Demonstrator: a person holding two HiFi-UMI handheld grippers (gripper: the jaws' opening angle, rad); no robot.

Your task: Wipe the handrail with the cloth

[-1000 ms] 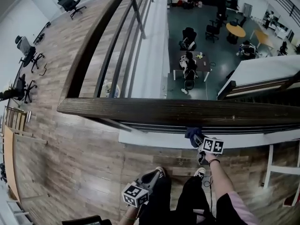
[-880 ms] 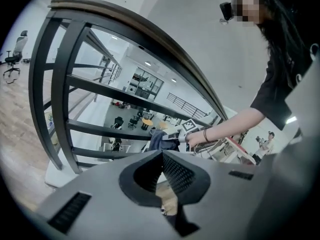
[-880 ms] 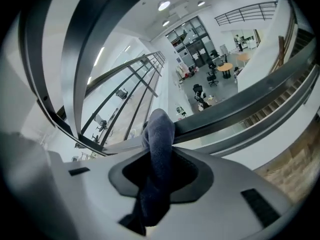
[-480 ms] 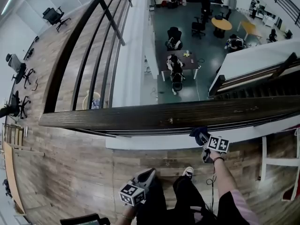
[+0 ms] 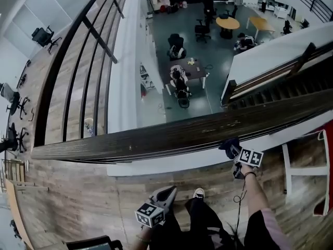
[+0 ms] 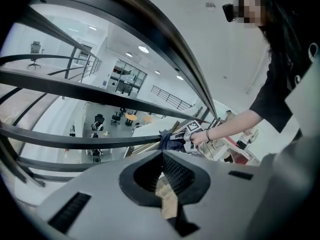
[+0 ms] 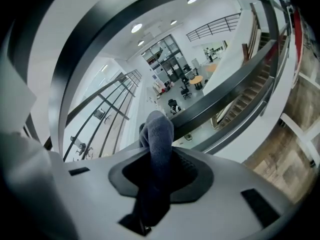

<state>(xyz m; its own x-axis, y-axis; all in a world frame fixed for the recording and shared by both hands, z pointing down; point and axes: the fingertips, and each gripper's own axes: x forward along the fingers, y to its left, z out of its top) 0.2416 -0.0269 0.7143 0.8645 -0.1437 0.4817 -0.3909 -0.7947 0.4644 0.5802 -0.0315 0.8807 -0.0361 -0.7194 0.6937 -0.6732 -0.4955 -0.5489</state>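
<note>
A long dark wooden handrail (image 5: pixel 156 137) crosses the head view from lower left to upper right. My right gripper (image 5: pixel 232 151) is at its near edge, right of centre, shut on a dark blue cloth (image 5: pixel 228 145) that touches the rail. In the right gripper view the cloth (image 7: pixel 157 134) bulges out of the shut jaws, with the rail (image 7: pixel 225 91) just beyond. My left gripper (image 5: pixel 167 192) hangs low by the person's legs, away from the rail. In the left gripper view its jaws (image 6: pixel 162 159) are shut on nothing; the cloth (image 6: pixel 169 140) shows far off.
Beyond the rail is a drop to a lower floor with desks, chairs and seated people (image 5: pixel 179 79). A staircase (image 5: pixel 270 87) descends at right. Metal balusters (image 5: pixel 91 61) run along the left balcony, near office chairs (image 5: pixel 42 35). A white frame (image 5: pixel 307 171) stands at right.
My right gripper has slid the cloth a little to the right along the handrail. The head view has swung, so the rail now tilts up to the right. The left gripper stays low.
</note>
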